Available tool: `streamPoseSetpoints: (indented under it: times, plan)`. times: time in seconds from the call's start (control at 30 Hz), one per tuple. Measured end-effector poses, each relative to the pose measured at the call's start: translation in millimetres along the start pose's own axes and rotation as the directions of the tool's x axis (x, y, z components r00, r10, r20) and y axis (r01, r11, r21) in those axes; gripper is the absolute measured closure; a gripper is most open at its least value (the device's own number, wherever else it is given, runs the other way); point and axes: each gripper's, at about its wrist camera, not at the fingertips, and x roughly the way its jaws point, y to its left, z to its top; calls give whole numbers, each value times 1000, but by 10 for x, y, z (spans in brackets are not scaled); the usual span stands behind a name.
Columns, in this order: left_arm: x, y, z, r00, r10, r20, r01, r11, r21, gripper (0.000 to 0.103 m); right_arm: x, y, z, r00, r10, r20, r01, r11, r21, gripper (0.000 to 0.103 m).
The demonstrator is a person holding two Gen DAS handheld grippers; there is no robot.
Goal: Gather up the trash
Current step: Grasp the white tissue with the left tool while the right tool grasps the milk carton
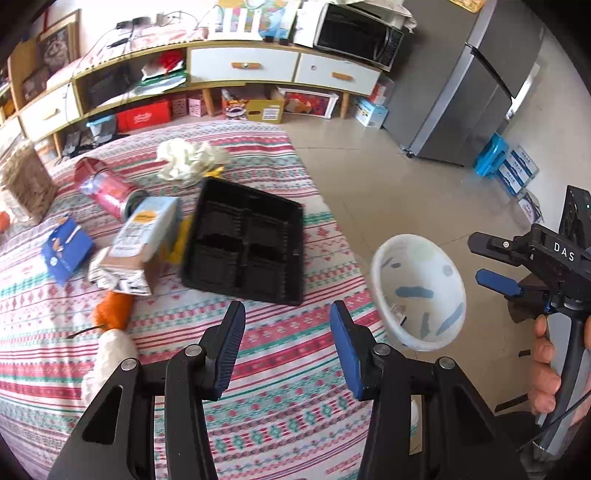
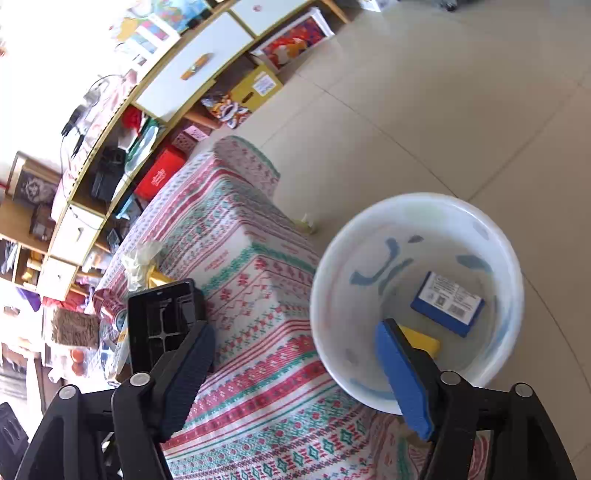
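A white bin (image 2: 417, 295) stands on the floor by the cloth-covered table (image 1: 258, 369); it also shows in the left wrist view (image 1: 419, 291). In it lie a blue box (image 2: 447, 302) and a yellow piece (image 2: 421, 341). On the table lie a black plastic tray (image 1: 245, 238), a light-blue carton (image 1: 142, 243), a pink bottle (image 1: 105, 188), crumpled white paper (image 1: 188, 158), a small blue box (image 1: 66, 247) and an orange scrap (image 1: 112, 310). My left gripper (image 1: 286, 328) is open and empty above the table, near the tray. My right gripper (image 2: 295, 363) is open and empty by the bin's rim.
A long cabinet (image 1: 240, 66) with drawers, boxes and a microwave (image 1: 356, 35) stands behind the table. A grey fridge (image 1: 465, 85) stands at the right, with blue boxes (image 1: 506, 166) on the tiled floor. A brown basket (image 1: 27, 181) sits at the table's left.
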Motion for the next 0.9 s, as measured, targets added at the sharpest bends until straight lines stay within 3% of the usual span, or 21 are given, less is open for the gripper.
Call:
streamPoseSetpoints:
  times: [0.27,0.37,0.47,0.57,0.67,0.73,0.9]
  plan:
    - [-370,1100,-242,987,151,46,-140,971,-193,53,249,647,-271,999,-37,-12,33,974,-224,23]
    - [-396,1334,-411,980,179,92,-152,959,-241,53,405,957,-462,999,-51,-17,43,945,-325,22]
    - [-282,1431,-489,969,237,67,-215,946,-242,51,614,1245,-685,997,-67,-38,45,910,-411,20]
    - [-172,1442,-548,979,201,15,-194,959,-205,43,870,1468,-907,992,-73,-107,15,887,-462,20]
    - [-69,1438,-571,975,223,-25,-224,961,-165,43,1066,1647,-1088,984,-96,-148,9,864,-503,20]
    - [-14,1442,-578,979,201,-33,-204,966,-159,43,1132,1733,-1145,984,-103,-146,13,854,-520,20]
    - [178,1447,-555,989,144,-45,-150,972,-181,40,1137,1858,-1100,988,-49,-149,-27,882,-471,20]
